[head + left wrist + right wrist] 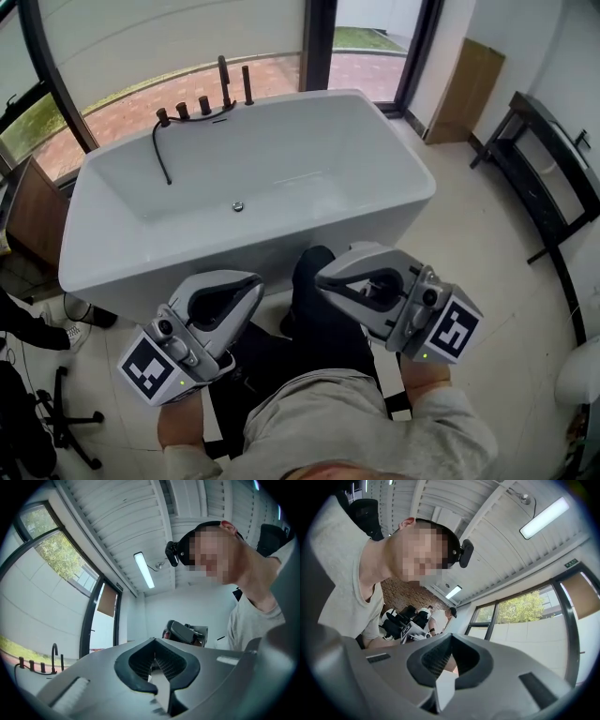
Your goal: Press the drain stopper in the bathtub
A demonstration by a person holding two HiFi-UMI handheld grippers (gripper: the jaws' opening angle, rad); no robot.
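the left gripper has its fingers clenched. the two tips meet in a thin seam, and the dark padded hollow behind them has nothing in it. the right gripper is the same: its fingers are pressed tip to tip around a bare hollow, gripping nothing. both gripper views look upward past the closed tips to the ceiling, its strip lights, and the person leaning over.

in the head view the left gripper and right gripper are held low in front of the person's body. each one's marker cube is nearest the camera, and the closed tips angle inward toward each other without touching. they sit on the near side of the bathtub, outside its front wall and touching none of it.

the drain stopper is a small round metal disc on the white tub floor, about midway along its length, well apart from both grippers. a dark faucet set stands on the far rim, and a black hose hangs from it down the inner wall at the left end. windows lie beyond the tub, with brick paving outside.
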